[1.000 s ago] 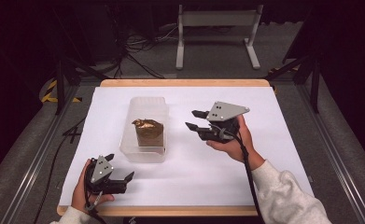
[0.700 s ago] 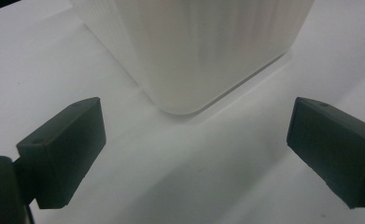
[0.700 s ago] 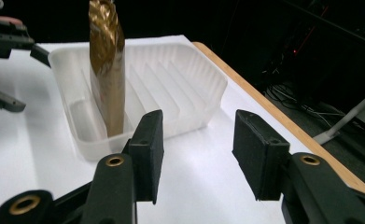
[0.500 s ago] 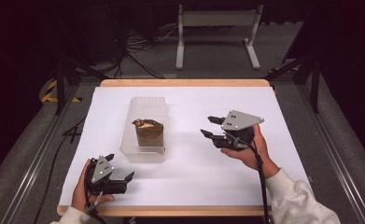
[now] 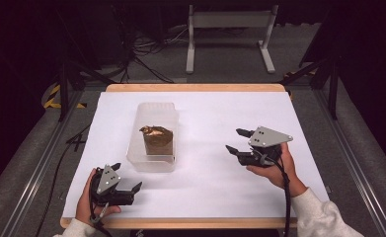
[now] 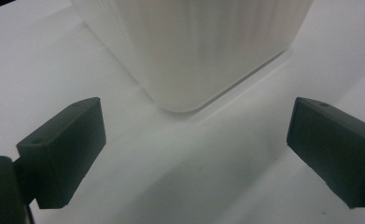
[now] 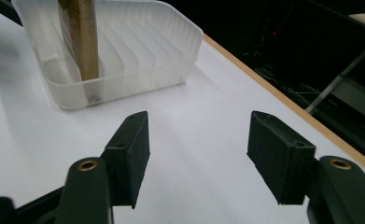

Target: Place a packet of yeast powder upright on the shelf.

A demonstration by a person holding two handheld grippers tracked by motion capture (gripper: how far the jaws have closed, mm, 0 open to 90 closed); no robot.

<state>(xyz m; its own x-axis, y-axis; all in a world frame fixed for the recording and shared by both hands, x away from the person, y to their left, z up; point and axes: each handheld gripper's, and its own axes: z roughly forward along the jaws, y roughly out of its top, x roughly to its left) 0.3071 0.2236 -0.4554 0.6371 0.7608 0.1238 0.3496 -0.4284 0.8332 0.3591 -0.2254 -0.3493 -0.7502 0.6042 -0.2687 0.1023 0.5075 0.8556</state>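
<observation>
A clear ribbed plastic bin (image 5: 153, 116) stands left of centre on the white table (image 5: 215, 113), with a brown packet (image 5: 157, 141) upright inside it. My right gripper (image 5: 234, 140) hovers right of the bin, well apart from it, and points toward it. Its jaws have just been opening and nothing is between them. In the right gripper view the bin (image 7: 138, 51) and packet (image 7: 80, 32) lie ahead of my open right gripper (image 7: 196, 154). My left gripper (image 5: 127, 177) rests open near the front left edge. The bin's corner (image 6: 194, 46) is just ahead of my left gripper (image 6: 199, 154).
The table's wooden far edge (image 7: 283, 98) runs close on the right in the right gripper view. A white metal stand (image 5: 227, 34) and cables lie on the floor beyond the table. Bare white surface spreads between the bin and the right gripper.
The right gripper has moved right and toward the near edge, away from the bin, sinking a little, and its jaws stand wider. The left gripper has stayed put.
</observation>
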